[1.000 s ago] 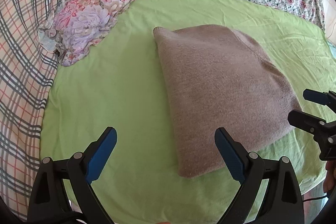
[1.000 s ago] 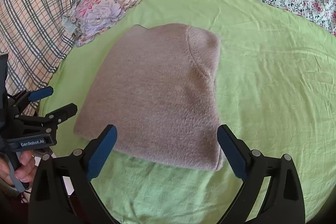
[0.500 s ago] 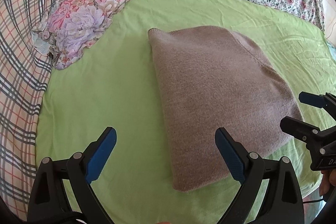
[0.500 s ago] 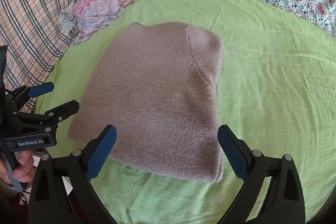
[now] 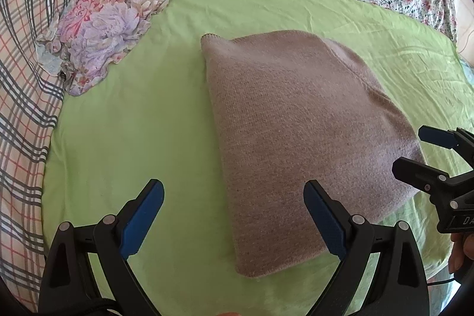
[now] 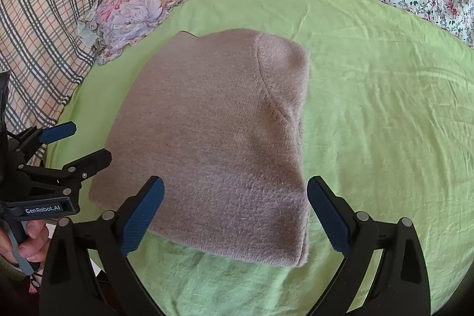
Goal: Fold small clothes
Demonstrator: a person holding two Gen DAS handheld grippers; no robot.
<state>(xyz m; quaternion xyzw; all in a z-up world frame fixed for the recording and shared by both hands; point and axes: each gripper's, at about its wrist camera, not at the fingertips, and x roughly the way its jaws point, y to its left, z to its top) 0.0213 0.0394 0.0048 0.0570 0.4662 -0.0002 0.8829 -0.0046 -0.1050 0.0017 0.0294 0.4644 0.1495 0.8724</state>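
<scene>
Taupe knit garment [image 5: 299,138] lies on the green sheet [image 5: 133,123] of the bed, roughly centred, already in a compact, roughly rectangular bundle; edges look doubled over, with a curved seam visible near its far right corner in the right wrist view [image 6: 213,138]. No sleeve or loose flap sticks out as far as either view shows. Left gripper [image 5: 234,215] hovers over the near left edge of the bundle, jaws spread wide, nothing between them; one blue pad [image 5: 323,215] overlaps the knit in view, contact not confirmed. Right gripper [image 6: 235,212] likewise hangs over the near edge, jaws wide apart and empty. Each gripper also shows at the margin of the other's view, clear of the cloth. Judgement: folding of this piece appears essentially done; what may remain is one more halving, a tidy-up of the edges, or setting it aside. A floral cloth [image 5: 100,28] sits bunched at the far left of the sheet, against the plaid blanket [image 5: 23,79]; possibly the next item, cannot tell.
</scene>
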